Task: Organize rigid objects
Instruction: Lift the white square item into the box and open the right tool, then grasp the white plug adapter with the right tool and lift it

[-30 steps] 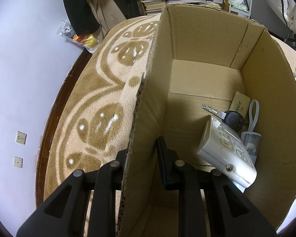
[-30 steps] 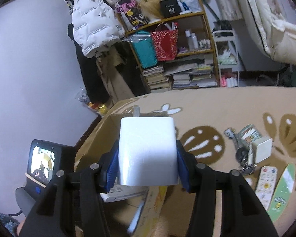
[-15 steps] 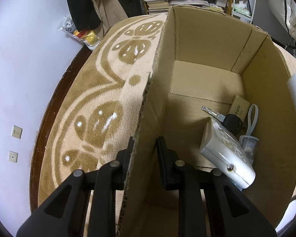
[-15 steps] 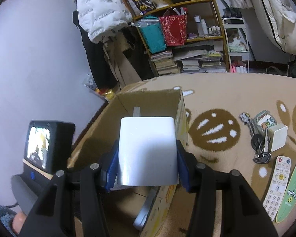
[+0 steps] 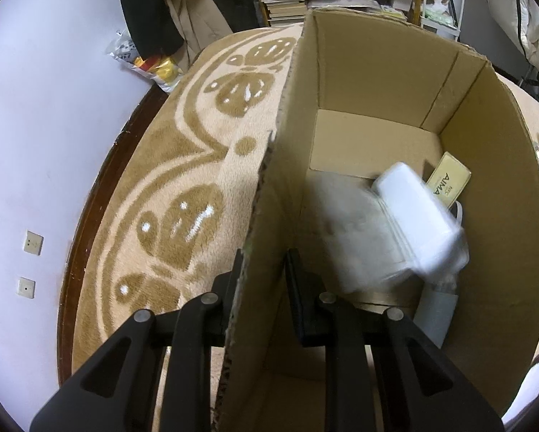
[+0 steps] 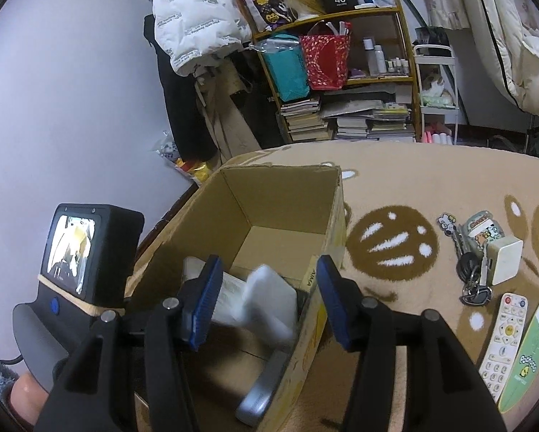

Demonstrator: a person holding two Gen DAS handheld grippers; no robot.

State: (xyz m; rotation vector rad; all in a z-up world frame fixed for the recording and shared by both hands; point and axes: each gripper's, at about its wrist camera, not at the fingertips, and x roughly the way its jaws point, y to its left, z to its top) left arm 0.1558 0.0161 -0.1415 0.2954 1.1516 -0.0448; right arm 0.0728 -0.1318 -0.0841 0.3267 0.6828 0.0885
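An open cardboard box stands on the patterned carpet. My left gripper is shut on the box's left wall. My right gripper is open and empty above the box's near right corner. A white block is blurred inside the box, on top of a white remote. A tan AIMA card lies beside it. On the carpet at right lie a key bunch, a white charger, a white remote and a green tag.
A shelf with books and bags stands at the back, coats hang at left, and a white rack stands beside the shelf. The left gripper's screen unit is at my left. The carpet edge meets a dark floor.
My right gripper has opened and let go of the white block, which has dropped into the box. The left gripper keeps its hold on the box wall.
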